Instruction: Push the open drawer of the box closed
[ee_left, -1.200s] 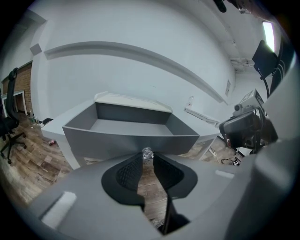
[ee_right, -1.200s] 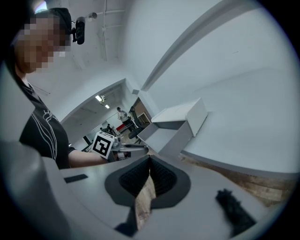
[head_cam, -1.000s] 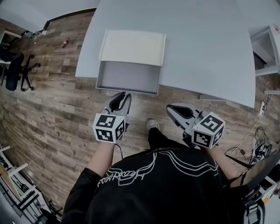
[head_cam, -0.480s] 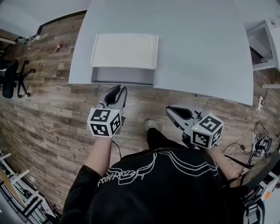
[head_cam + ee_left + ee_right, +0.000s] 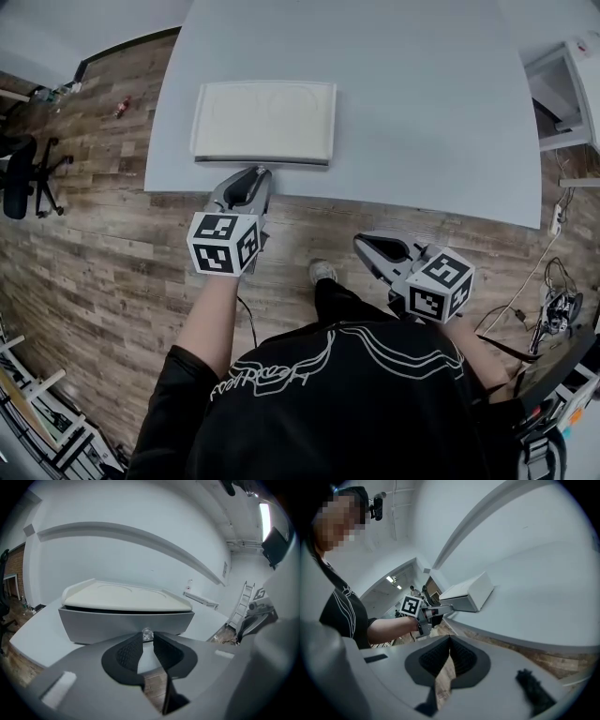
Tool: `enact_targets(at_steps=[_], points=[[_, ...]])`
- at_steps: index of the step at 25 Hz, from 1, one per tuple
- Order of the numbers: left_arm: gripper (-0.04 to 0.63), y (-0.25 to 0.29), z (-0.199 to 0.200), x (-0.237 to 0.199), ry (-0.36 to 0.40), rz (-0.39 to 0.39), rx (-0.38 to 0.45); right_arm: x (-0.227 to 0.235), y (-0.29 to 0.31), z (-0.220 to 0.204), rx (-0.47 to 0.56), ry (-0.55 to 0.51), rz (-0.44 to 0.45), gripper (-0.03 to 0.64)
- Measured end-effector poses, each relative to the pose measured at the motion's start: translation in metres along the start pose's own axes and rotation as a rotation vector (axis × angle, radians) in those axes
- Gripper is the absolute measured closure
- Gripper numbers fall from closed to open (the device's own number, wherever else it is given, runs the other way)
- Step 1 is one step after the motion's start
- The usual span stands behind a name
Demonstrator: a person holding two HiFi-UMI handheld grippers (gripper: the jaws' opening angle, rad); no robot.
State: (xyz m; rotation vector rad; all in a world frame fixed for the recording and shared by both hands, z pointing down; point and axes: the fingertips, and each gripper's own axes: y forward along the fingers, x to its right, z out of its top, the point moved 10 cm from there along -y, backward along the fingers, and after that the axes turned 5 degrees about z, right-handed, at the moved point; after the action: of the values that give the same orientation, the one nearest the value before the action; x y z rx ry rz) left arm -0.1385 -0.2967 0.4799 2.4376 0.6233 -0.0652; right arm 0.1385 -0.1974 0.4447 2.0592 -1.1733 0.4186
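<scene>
Box: a flat grey box with a cream-white top [image 5: 264, 120] lies on the pale blue-grey bench [image 5: 422, 84]. It sits towards the bench's 7 o'clock corner, with its front along the near edge.
Drawer: the box's plain grey drawer [image 5: 126, 623] faces me at 12 o'clock from my left claw. From above only a thin grey strip shows under the cream top. I judge it almost home, but I cannot tell if it is flush.
Knob: a small clear round knob [image 5: 147, 633] sits at the middle of the drawer front.
Left claw: my left claw [image 5: 251, 175] is spread only a little, tips up against the drawer front. The knob sits right at the narrow gap between them, and I cannot tell whether the pads nip it.
Right claw: my right claw [image 5: 371, 246] hangs at 4 o'clock from the left one, over the wood-plank floor [image 5: 112, 244]. It is pressed together and empty.
Handling: the drawer looks stiff, hollow and light, so it should slide with little effort. The bench looks smooth, so a hard shove may push the whole box away towards 12 o'clock. The knob looks glassy, so it is likely slippery and perhaps brittle.
Where to take it: closing needs no grip. I would bear on the flat front at its middle, close beside the knob, and press straight towards 12 o'clock so the drawer does not skew.
</scene>
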Motion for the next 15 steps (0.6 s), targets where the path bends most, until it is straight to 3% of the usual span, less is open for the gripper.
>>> enact_targets(at_steps=[11,15], points=[[0.511,0.019,0.006,-0.005,0.001,-0.002,-0.008,-0.001,-0.004,-0.007,-0.007,0.011,-0.008,0.607],[0.465,0.003,0.005,0.001,0.022,-0.003,-0.017,-0.017,-0.011,-0.011,0.002,0.001,-0.008,0.607]])
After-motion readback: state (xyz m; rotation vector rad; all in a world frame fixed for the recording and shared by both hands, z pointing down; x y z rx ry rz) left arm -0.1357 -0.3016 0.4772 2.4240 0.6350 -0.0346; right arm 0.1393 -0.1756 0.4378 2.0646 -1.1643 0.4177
